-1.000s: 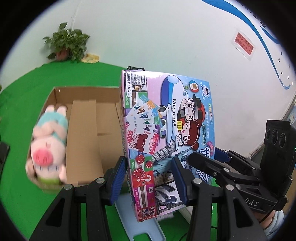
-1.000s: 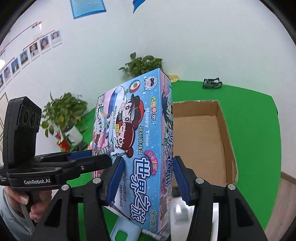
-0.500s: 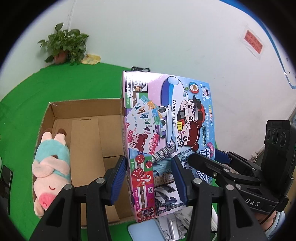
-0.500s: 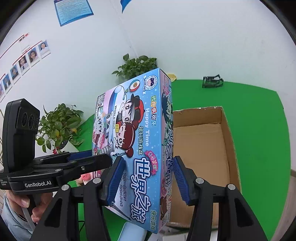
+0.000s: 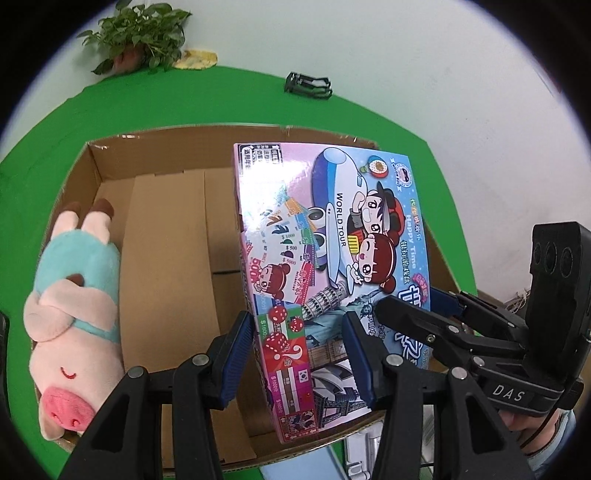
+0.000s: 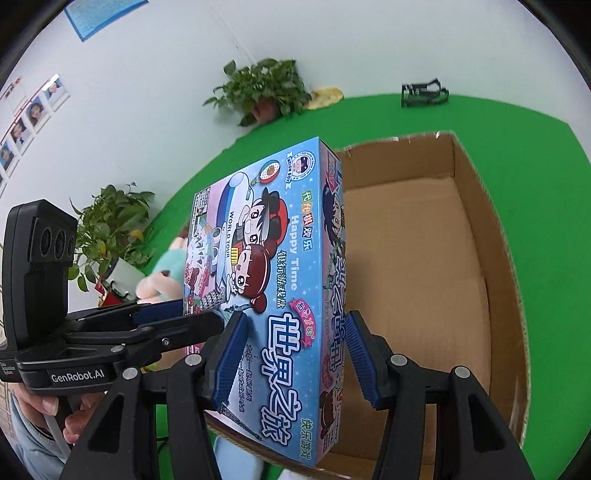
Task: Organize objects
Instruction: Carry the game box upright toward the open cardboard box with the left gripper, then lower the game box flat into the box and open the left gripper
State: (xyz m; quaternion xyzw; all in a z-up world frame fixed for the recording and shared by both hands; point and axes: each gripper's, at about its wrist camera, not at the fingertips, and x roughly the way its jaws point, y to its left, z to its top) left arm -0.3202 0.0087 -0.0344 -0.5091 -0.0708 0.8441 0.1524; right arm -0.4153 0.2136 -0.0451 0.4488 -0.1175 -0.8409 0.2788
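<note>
A colourful board-game box (image 5: pixel 332 258) (image 6: pixel 280 280) is held upright over an open cardboard box (image 5: pixel 166 258) (image 6: pixel 424 277). My left gripper (image 5: pixel 297 354) is shut on the game box's pink lower edge. My right gripper (image 6: pixel 295 354) is shut on its blue side, and shows in the left wrist view as the black gripper (image 5: pixel 443 332) at the right. In the right wrist view the left gripper (image 6: pixel 147 325) reaches in from the left. A pink plush pig (image 5: pixel 74 306) (image 6: pixel 162 273) in a teal top lies along the cardboard box's left wall.
Green cloth (image 5: pixel 44 147) covers the surface around the cardboard box. Potted plants (image 5: pixel 136 33) (image 6: pixel 107 236) and a small black object (image 5: pixel 308 85) stand near the white wall. A person's hand (image 6: pixel 44 406) holds the left gripper. A pale blue item (image 5: pixel 306 465) lies below the box's near edge.
Both grippers have carried the game box forward and down, so it now hangs over the cardboard box's interior. The view tilts more steeply down, and the pig and box floor appear closer.
</note>
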